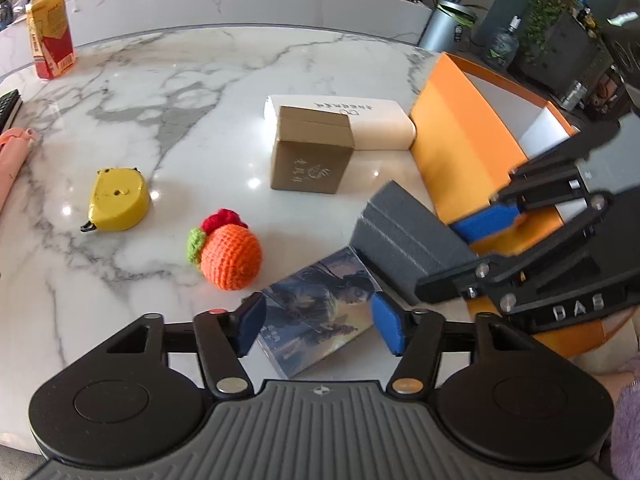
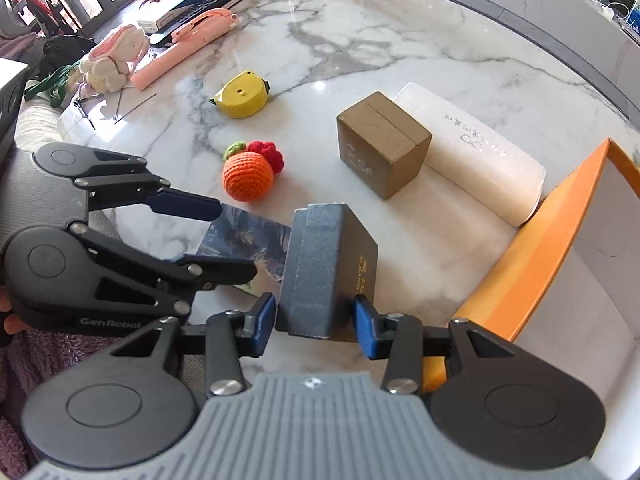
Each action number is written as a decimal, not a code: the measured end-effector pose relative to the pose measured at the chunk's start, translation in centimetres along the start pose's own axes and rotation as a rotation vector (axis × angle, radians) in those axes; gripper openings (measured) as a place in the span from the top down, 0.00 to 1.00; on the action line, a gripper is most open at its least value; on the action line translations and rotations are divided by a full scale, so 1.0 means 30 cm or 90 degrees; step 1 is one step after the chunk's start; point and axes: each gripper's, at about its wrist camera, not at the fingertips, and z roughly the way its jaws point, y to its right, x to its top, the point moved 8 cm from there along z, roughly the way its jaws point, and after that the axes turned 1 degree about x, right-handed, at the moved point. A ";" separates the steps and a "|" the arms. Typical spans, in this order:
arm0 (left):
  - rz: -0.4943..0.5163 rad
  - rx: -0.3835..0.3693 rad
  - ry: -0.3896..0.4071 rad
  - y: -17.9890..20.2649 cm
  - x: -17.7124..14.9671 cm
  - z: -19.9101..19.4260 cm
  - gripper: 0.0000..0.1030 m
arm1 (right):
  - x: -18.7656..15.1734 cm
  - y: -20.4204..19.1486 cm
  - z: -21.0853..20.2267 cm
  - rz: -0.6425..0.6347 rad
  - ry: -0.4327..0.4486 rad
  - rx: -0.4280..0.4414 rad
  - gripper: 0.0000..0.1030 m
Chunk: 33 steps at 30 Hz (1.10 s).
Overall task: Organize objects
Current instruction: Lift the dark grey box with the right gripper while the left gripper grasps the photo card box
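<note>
Item, nearest: your right gripper [image 2: 315,326], jaws closed about halfway onto the grey-blue cloth-covered rectangular box [image 2: 320,272], blue pads touching its two side faces. The box stands tipped, long axis running away from you along the fingers; gold lettering shows on its dark end face. The open orange tray with white lining [image 2: 532,248] lies to its right, just beside; your right gripper is the nearer one to it.

Item: your left gripper [image 1: 318,328], jaws wide, straddling the flat glossy picture-printed box [image 1: 316,312]. Whether the pads touch it, you cannot tell. Its long axis lies slanted across the jaws, on the white marble table [image 1: 160,92].

Item, farther: crocheted orange ball with red and green tufts [image 1: 230,254]; yellow plastic tape measure [image 1: 118,200]; brown cardboard cube box [image 1: 312,152], touching a cream rounded long case [image 1: 380,124] behind it.
</note>
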 end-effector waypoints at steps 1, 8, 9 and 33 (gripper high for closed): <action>-0.002 -0.002 -0.001 0.001 -0.001 0.001 0.29 | 0.004 0.004 0.000 -0.003 0.001 0.000 0.56; 0.095 0.019 -0.011 0.061 -0.005 0.026 0.29 | 0.020 0.033 -0.023 0.006 0.012 -0.009 0.57; 0.121 0.025 -0.017 0.074 -0.010 0.034 0.28 | 0.022 0.034 -0.021 0.010 0.013 -0.007 0.58; 0.381 0.059 -0.113 0.110 -0.023 0.161 0.24 | 0.026 0.032 0.021 0.071 0.057 0.010 0.58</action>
